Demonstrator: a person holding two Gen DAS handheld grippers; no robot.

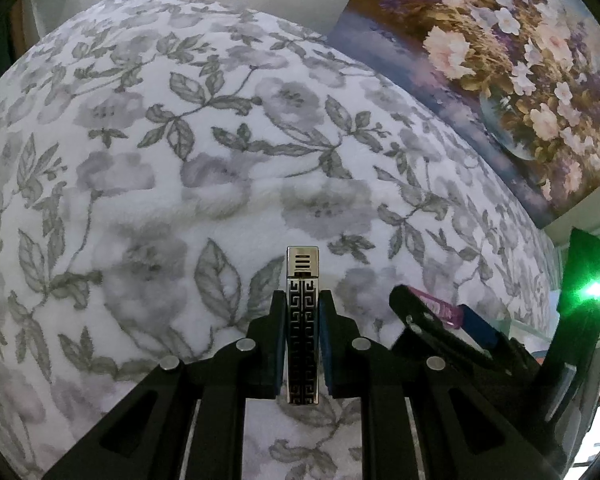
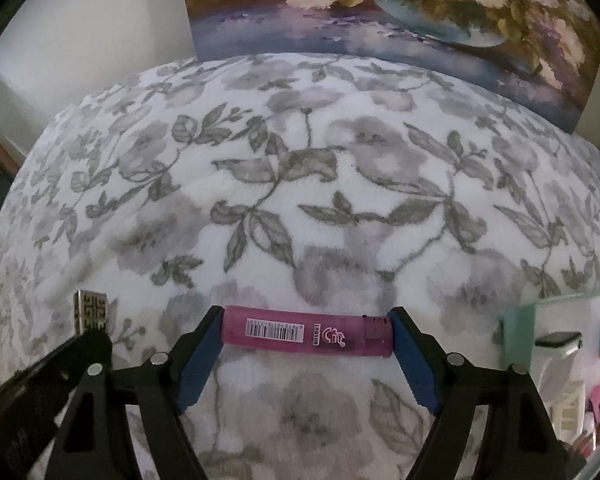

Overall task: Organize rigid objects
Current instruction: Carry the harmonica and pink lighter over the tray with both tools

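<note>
- Surface: a fleecy white blanket (image 2: 300, 200) printed with grey flowers and leaves; a flower painting (image 2: 400, 12) leans against the pale wall behind it.
- Hard to make out: at the right edge of the right view, a pale green tray (image 2: 520, 320) with a watch-like item (image 2: 558, 340) and bright pink and orange bits, blurred and cut off by the frame. A green light (image 1: 594, 290) glares at the right edge of the left view.
- Left tongs (image 1: 302, 300): narrow, pads pressed on both sides of a metal lighter (image 1: 302, 320). It stands upright between the fingers, its top poking out past the tips. Rectangular, polished, with a black key-pattern inlay.
- Right tongs (image 2: 306, 330): spread wide, clamped on a pink lighter (image 2: 306, 332) end to end. It lies crosswise just above the blanket. Translucent plastic, rounded, with a barcode sticker and a darker cap towards the right finger.
- The two tongs sit side by side.
</note>
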